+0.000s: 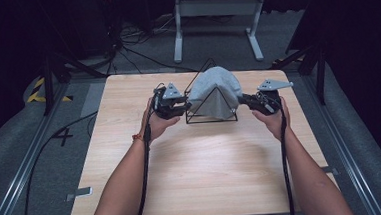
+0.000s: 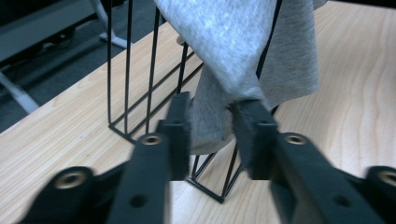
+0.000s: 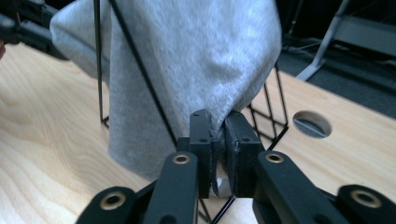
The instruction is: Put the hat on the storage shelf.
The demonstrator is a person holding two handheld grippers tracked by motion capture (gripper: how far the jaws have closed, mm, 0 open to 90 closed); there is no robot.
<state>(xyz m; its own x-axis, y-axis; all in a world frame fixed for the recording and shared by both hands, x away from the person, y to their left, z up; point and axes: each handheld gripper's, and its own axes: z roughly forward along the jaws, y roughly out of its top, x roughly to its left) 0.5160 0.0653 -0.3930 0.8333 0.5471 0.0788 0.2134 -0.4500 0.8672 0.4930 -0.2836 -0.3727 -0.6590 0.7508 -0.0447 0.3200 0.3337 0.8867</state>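
Grey cloth (image 1: 216, 88) over wire rack (image 1: 213, 119)

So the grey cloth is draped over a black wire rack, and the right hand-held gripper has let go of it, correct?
Not quite. In the right gripper view, the right hand-held gripper is shut on the grey cloth, pinching its edge. The cloth is draped over the black wire rack.
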